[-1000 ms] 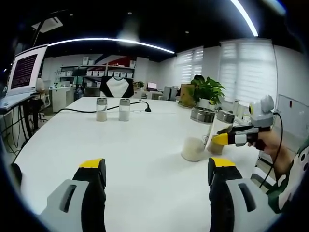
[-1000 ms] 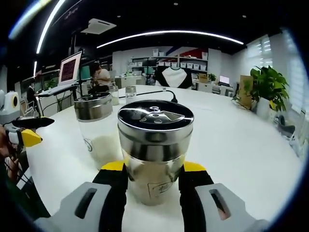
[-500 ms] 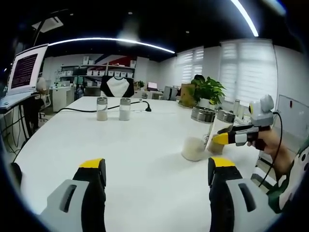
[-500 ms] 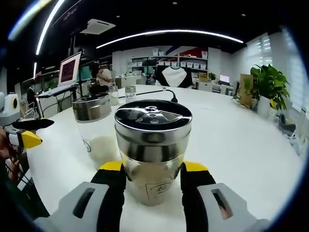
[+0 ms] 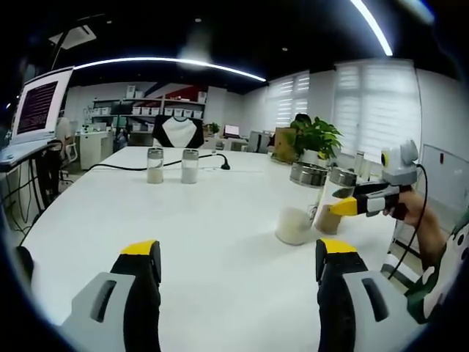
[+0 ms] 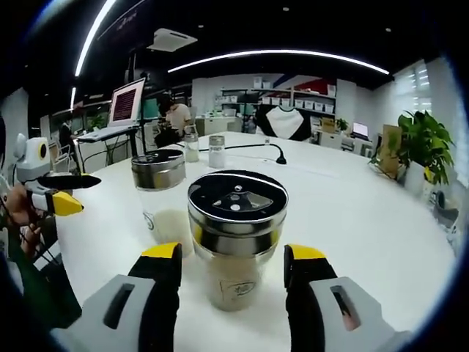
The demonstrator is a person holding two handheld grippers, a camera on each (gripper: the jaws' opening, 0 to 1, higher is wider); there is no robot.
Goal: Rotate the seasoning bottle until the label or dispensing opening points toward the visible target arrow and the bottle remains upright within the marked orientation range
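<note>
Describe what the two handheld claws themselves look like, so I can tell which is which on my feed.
Both match: light grey moulded arms with slotted cut-outs, black jaws and yellow tips, seen on the left claw and the right claw. From the left gripper view, the right claw carries a pale housing on top and trails a black cable. The person's sleeve is white with dark green patterning.

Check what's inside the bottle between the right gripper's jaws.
The seasoning bottle holds a tan powder behind clear glass, roughly its lower half; its label hides part of it. The steel lid with dispensing holes covers the top. The right gripper stands open.
</note>
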